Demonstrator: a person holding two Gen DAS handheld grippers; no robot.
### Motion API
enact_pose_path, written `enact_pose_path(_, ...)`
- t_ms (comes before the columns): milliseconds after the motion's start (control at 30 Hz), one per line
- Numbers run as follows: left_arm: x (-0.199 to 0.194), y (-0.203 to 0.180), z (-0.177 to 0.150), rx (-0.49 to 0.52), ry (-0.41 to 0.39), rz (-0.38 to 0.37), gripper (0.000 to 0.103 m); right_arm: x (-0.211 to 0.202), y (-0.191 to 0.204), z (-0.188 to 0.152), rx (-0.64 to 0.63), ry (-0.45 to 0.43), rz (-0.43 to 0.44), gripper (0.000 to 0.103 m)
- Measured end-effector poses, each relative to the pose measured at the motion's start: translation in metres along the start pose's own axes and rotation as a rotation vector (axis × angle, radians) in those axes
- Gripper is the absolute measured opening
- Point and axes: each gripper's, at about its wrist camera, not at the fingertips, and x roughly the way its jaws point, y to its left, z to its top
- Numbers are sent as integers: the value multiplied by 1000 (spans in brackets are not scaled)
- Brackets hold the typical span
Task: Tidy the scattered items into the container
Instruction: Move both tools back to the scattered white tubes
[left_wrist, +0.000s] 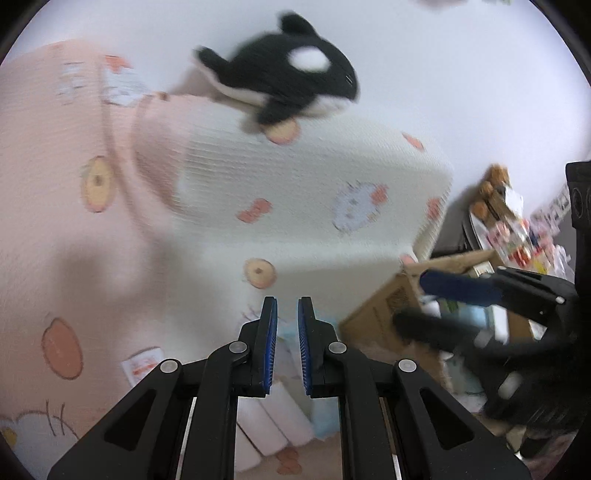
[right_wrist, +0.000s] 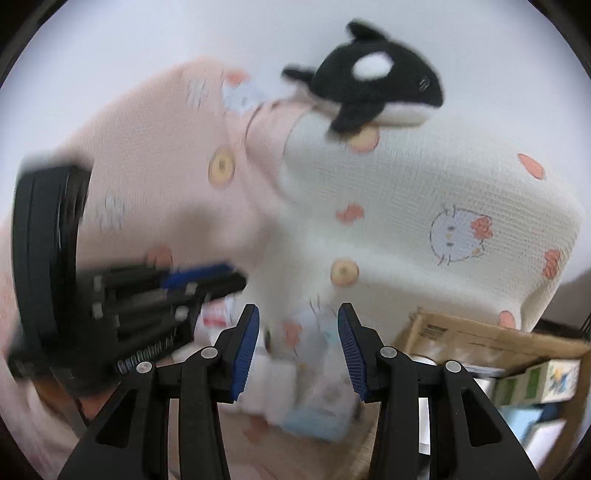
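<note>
A black and white orca plush (left_wrist: 286, 79) lies on top of a pillow (left_wrist: 295, 199) with pink and cream halves and a cartoon print; it also shows in the right wrist view (right_wrist: 373, 86) on the same pillow (right_wrist: 406, 206). My left gripper (left_wrist: 287, 308) has a narrow gap between its blue pads and holds nothing, low in front of the pillow. My right gripper (right_wrist: 298, 314) is open and empty. An open cardboard box (right_wrist: 476, 338) sits to the right, with several small items inside; it also shows in the left wrist view (left_wrist: 391, 299).
White rolled cloths (left_wrist: 273, 421) and a pale blue packet (right_wrist: 314, 421) lie on the bedding below the grippers. A shelf with small toys and packets (left_wrist: 509, 221) stands at far right. A white wall is behind the pillow.
</note>
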Motion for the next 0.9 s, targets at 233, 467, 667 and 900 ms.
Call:
enact_pose_path(233,-14,70,-59,-157,-47,5,12,8,12,-15,92,-88,-2,41)
enact_pose_path(467,-36,112,-116,-245,-150,167,13,32,41,-25,-18,-59,-41,41)
enact_pose_path(667,-33,106,-147,-197,-197,179,21,51,50,-44,4,-74,38,41)
enact_pose_path(900,-12,103,-155,-229,-210,115,29,68,65,-68,-38,-143,25,41)
